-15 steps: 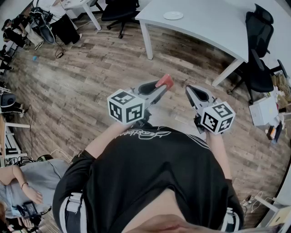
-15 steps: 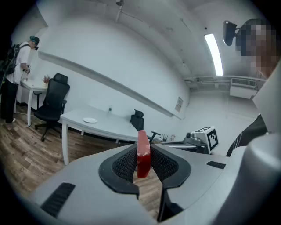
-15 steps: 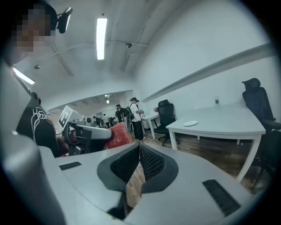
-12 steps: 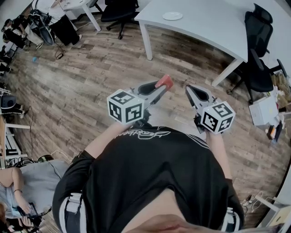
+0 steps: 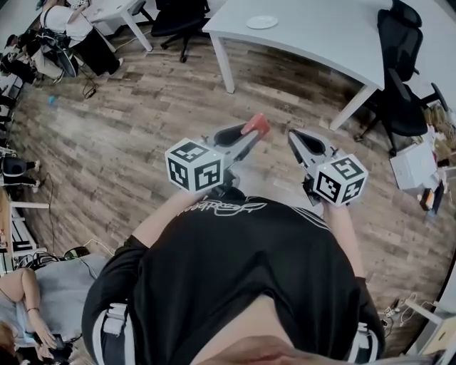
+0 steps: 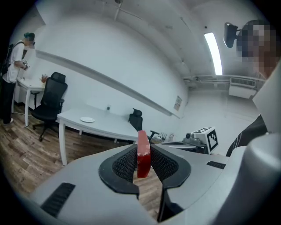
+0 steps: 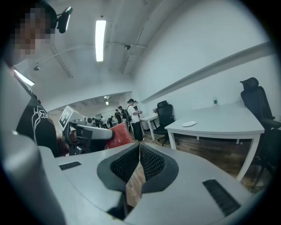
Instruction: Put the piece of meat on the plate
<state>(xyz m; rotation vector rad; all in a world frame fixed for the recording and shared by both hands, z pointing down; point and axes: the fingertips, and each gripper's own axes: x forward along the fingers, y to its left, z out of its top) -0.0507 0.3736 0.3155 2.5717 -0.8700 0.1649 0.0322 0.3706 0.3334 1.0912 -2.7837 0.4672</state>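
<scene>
My left gripper (image 5: 253, 133) is shut on a flat red piece of meat (image 5: 257, 127), which stands edge-on between the black pads (image 6: 143, 151) in the left gripper view. The meat (image 7: 118, 135) also shows in the right gripper view, held at the left gripper's tip. My right gripper (image 5: 297, 140) is shut with nothing in it, its pads meeting at the tips (image 7: 139, 149). Both are held above the wooden floor in front of the person's chest. A small white plate (image 5: 261, 22) lies on the white table (image 5: 320, 39) far ahead; the plate (image 6: 87, 119) and plate (image 7: 189, 124) show in both gripper views.
Black office chairs (image 5: 402, 78) stand at the table's right end, another chair (image 5: 178, 18) at its left. People stand near a second white desk (image 5: 107, 11) at the far left. A person sits on the floor at lower left (image 5: 28, 285). Boxes (image 5: 413, 171) lie at right.
The view has shifted slightly, so the table and plate sit a little nearer and to the left. Both grippers keep their pose, and the meat stays in the left one.
</scene>
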